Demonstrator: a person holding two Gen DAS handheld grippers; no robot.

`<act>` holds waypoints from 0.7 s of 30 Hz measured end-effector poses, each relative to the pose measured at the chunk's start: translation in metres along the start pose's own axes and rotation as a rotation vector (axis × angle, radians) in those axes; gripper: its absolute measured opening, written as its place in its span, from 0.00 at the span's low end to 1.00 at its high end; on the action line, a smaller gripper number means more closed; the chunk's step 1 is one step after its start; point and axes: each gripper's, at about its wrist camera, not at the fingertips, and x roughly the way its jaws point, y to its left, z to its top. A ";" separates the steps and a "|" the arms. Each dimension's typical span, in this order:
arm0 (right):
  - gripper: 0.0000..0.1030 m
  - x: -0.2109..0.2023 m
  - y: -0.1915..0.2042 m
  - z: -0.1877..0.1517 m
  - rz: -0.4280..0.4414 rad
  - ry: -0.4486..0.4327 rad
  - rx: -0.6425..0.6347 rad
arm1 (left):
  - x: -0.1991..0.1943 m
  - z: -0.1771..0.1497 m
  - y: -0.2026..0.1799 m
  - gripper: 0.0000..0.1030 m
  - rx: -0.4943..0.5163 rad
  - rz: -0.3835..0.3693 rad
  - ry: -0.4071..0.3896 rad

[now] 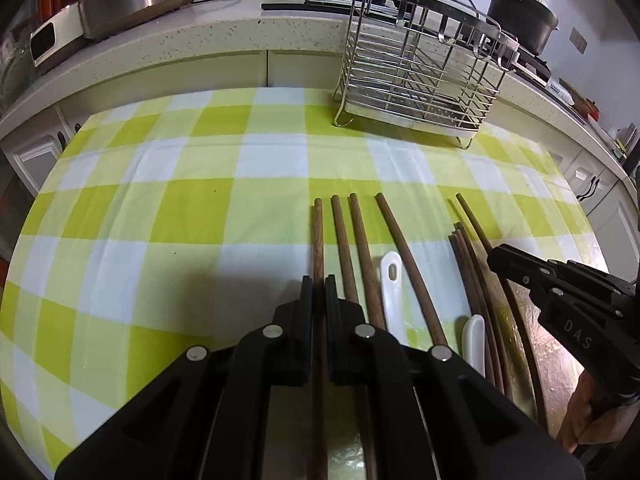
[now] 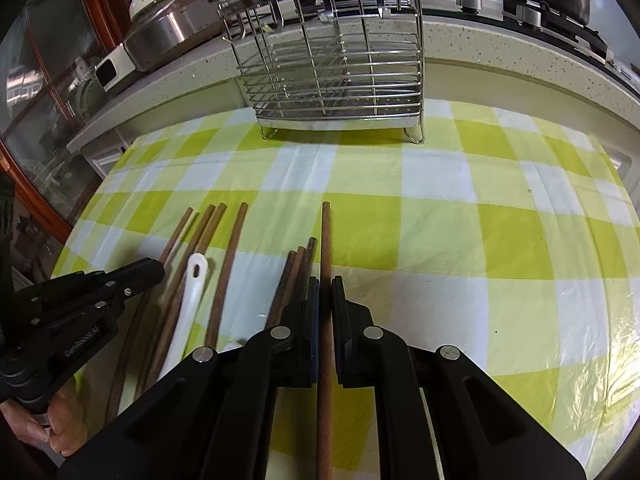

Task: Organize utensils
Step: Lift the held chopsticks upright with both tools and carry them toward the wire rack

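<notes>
Checked tablecloth, both grippers angled down, jaws clamping one chopstick each

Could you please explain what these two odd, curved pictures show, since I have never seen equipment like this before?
A person holds two hand-operated grippers, each with a wide-angle camera looking along its fingers. One picture comes from the left gripper, the other from the right gripper. Each is shut on one wooden chopstick. More chopsticks and white plastic spoons lie on the green checked tablecloth. Behind stands an empty wire utensil rack, presumably their destination.
</notes>
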 end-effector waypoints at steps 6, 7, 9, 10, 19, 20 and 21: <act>0.09 -0.015 -0.002 0.001 0.031 -0.039 0.023 | -0.016 0.003 -0.003 0.06 0.000 -0.011 -0.040; 0.09 -0.020 -0.002 0.001 0.036 -0.050 0.026 | -0.020 0.003 -0.004 0.05 0.000 -0.013 -0.048; 0.09 -0.026 -0.003 0.000 0.040 -0.068 0.028 | -0.025 0.004 -0.005 0.06 0.000 -0.016 -0.062; 0.09 -0.029 -0.003 0.000 0.041 -0.077 0.029 | -0.029 0.004 -0.005 0.06 0.000 -0.016 -0.071; 0.09 -0.054 0.000 0.001 0.047 -0.143 0.025 | -0.057 0.004 -0.008 0.06 0.010 -0.027 -0.130; 0.09 -0.057 0.001 0.001 0.047 -0.152 0.025 | -0.061 0.004 -0.008 0.06 0.012 -0.028 -0.137; 0.09 -0.061 0.001 0.001 0.048 -0.161 0.025 | -0.064 0.004 -0.008 0.06 0.013 -0.028 -0.143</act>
